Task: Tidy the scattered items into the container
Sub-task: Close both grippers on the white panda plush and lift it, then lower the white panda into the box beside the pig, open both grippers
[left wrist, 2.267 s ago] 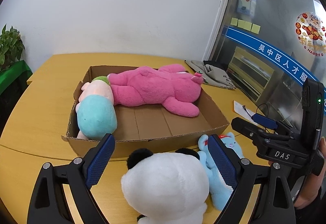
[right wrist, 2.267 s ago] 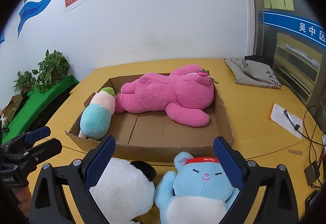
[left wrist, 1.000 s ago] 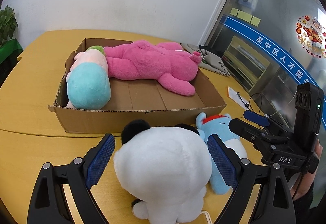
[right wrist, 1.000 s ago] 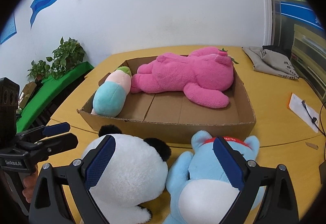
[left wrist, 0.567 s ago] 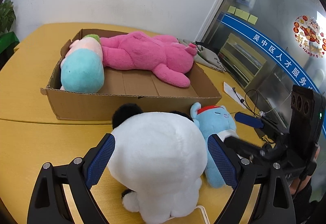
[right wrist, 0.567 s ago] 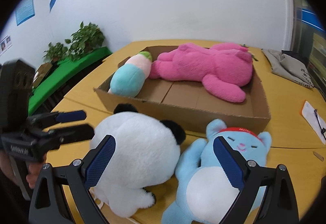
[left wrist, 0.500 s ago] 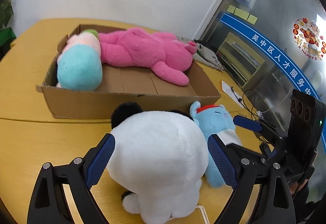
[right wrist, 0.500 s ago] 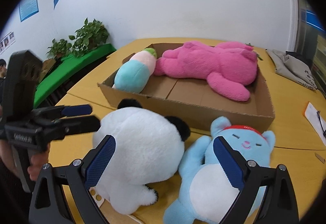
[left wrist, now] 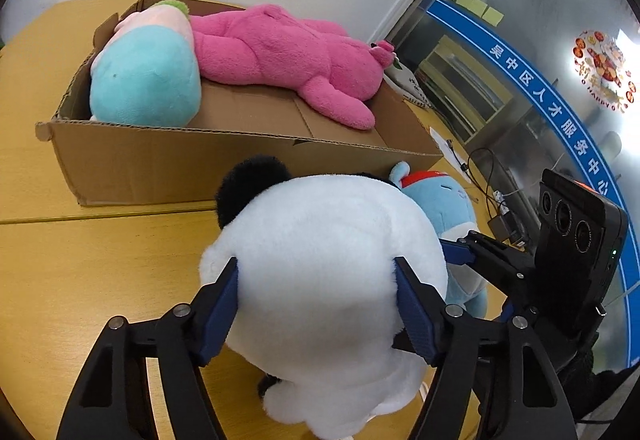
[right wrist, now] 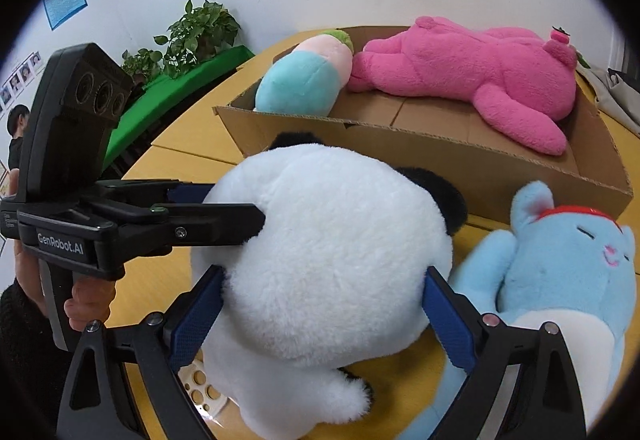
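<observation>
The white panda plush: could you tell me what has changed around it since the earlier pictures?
Both grippers have come down onto the white panda plush. The left gripper has just been closing and its fingers now press into the plush; the right gripper also closed around it. The blue plush, cardboard box and toys inside stayed put.

The left gripper (right wrist: 240, 213) body carries white lettering "GenRobot.AI", seen from the right wrist view. On the glass partition (left wrist: 520, 87) a blue band (left wrist: 560, 111) bears white Chinese characters, "吴中区人才服务中心". A round red-and-gold sticker (left wrist: 604, 77) on that glass shows "HAPPY" along its lower edge; its other characters are too small to read
</observation>
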Demonstrator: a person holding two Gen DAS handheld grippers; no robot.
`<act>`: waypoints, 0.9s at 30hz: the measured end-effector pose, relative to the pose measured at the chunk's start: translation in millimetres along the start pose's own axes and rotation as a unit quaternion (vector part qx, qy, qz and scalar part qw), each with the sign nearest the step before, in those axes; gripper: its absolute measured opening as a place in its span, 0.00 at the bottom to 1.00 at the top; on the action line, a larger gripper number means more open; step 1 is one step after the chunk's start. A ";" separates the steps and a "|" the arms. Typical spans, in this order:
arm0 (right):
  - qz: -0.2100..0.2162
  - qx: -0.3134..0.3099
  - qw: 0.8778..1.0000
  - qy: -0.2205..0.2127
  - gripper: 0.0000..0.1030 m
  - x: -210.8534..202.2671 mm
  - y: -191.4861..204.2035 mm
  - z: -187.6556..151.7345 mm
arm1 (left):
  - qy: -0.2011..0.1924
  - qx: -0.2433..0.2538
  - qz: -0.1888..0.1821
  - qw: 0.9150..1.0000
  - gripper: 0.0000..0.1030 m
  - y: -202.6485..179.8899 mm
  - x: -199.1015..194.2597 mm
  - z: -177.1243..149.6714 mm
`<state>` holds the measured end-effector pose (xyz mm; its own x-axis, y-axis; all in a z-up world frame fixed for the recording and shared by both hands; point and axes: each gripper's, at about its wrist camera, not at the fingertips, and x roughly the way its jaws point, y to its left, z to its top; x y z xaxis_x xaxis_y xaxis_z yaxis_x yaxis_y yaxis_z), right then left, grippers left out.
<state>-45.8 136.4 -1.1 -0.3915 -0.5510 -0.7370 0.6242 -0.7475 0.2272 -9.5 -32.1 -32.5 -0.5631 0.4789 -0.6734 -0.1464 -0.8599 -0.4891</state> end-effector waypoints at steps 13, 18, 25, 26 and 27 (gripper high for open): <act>0.036 0.026 0.999 0.016 0.81 -0.4 -20.5 -1.3 | -0.005 0.007 -0.005 1.000 0.65 0.9 -0.7 -1.6; 0.035 0.013 0.999 0.005 0.63 0.5 -11.9 -1.1 | -0.003 -0.006 -0.006 1.000 0.56 1.9 -5.5 -1.2; 0.057 0.013 0.997 -0.058 0.50 -33.1 -9.0 23.9 | -0.054 0.028 0.024 0.998 0.55 -31.5 -45.4 31.9; 0.059 0.012 0.995 -0.076 0.50 -41.5 -9.2 33.4 | -0.070 0.040 0.026 0.996 0.55 -38.3 -53.3 45.5; 0.059 0.010 0.994 -0.090 0.50 -47.9 -9.6 42.2 | -0.084 0.055 0.029 0.995 0.55 -46.2 -60.2 59.9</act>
<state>-61.6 154.4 58.9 -0.4325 -0.6911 -0.5790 0.6602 -0.6801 0.3187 -17.6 -31.8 63.9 -0.7001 0.3988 -0.5923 -0.1919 -0.9040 -0.3819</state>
